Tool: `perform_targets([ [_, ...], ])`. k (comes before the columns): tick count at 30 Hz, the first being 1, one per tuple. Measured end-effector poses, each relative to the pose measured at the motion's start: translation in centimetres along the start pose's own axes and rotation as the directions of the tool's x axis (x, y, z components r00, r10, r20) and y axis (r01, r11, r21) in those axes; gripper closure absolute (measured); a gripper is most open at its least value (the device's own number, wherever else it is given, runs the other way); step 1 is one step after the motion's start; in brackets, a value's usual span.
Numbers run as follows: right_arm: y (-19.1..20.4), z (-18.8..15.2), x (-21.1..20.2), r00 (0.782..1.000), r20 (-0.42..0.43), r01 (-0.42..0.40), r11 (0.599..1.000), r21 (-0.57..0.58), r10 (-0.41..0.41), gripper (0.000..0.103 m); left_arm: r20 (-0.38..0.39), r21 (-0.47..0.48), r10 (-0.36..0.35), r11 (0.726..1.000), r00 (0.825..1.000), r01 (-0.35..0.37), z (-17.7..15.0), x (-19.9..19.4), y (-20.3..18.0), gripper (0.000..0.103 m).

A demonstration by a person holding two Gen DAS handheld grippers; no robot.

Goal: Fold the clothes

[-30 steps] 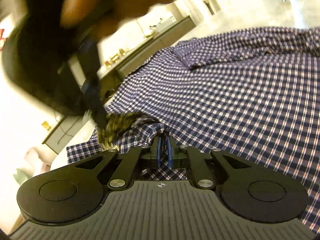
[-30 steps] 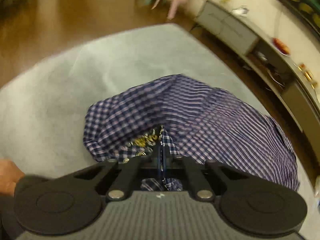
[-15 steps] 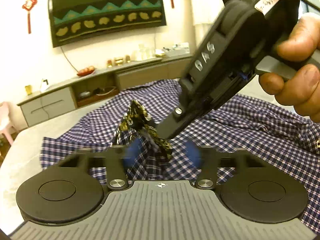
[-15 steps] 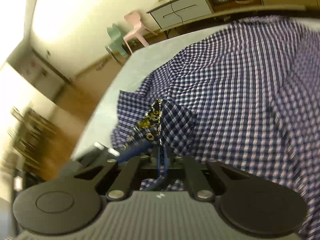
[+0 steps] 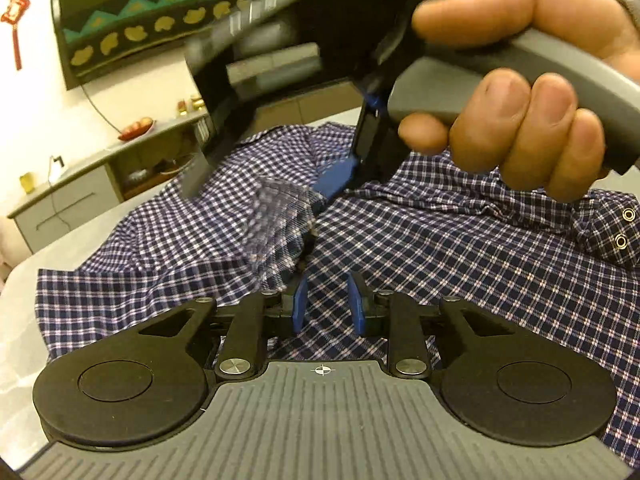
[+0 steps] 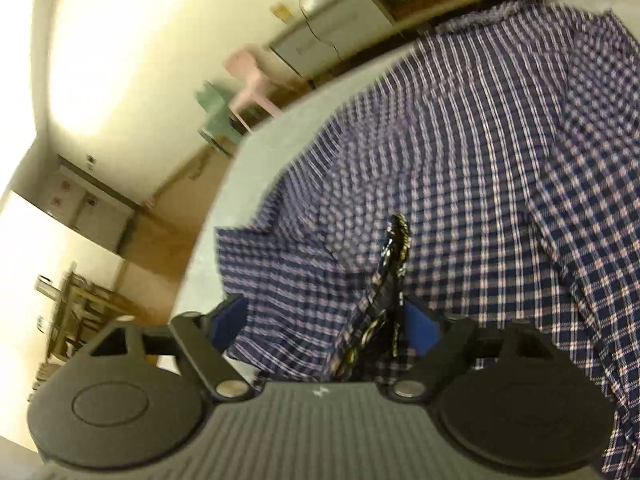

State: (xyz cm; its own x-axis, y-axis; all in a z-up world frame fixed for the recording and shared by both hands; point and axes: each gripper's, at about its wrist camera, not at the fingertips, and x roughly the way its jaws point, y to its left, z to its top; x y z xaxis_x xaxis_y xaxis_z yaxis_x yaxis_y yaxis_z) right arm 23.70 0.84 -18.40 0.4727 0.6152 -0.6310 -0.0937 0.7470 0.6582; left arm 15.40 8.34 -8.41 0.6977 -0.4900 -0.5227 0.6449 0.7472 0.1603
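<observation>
Left hand-held gripper [image 5: 327, 304] pads slightly apart, nothing pinched. Right hand-held gripper [image 6: 326, 322] jaws opening, raised fold of plaid shirt [image 6: 480, 168] loose between them, shirt on grey counter [image 5: 16, 320]

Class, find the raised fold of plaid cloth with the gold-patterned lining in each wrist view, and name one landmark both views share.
Left wrist: raised fold, blurred, at centre, above the left gripper.
Right wrist: low centre, between the opening jaws of the right gripper.
Shared landmark: grey sideboard.
</observation>
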Motion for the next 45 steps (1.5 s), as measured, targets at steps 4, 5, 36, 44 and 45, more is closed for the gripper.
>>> perform_targets([
  [4, -0.1, -0.1, 1.6, 0.997, -0.051, 0.051, 0.998, -0.035, -0.053, 0.091, -0.020, -0.046, 0.030, 0.998, 0.999, -0.031, -0.1, -2.0, 1.0, 0.074],
  [5, 0.3, -0.2, 1.7, 0.997, -0.051, 0.062, 0.996, -0.057, -0.064, 0.097, -0.026, -0.065, 0.040, 0.997, 0.999, -0.042, -0.1, -2.7, 1.3, 0.070],
  [36, -9.2, 4.9, -21.1, 0.870, 0.482, -0.031, 0.988, -0.150, 0.101, 0.098, -0.293, -0.631, 0.290, 0.657, 0.911, -0.412, -7.5, -16.2, -4.9, 0.103],
  [44, -13.8, 4.6, -29.5, 0.718, 0.695, -0.030, 0.999, -0.018, 0.034, 0.098, -0.199, -0.523, 0.256, 0.788, 0.946, -0.324, -1.1, -15.8, -9.3, 0.103],
  [45, -14.7, 4.5, -29.8, 0.716, 0.698, -0.006, 1.000, 0.010, -0.002, 0.098, -0.210, -0.511, 0.238, 0.800, 0.948, -0.314, -1.0, -15.1, -10.0, 0.103],
])
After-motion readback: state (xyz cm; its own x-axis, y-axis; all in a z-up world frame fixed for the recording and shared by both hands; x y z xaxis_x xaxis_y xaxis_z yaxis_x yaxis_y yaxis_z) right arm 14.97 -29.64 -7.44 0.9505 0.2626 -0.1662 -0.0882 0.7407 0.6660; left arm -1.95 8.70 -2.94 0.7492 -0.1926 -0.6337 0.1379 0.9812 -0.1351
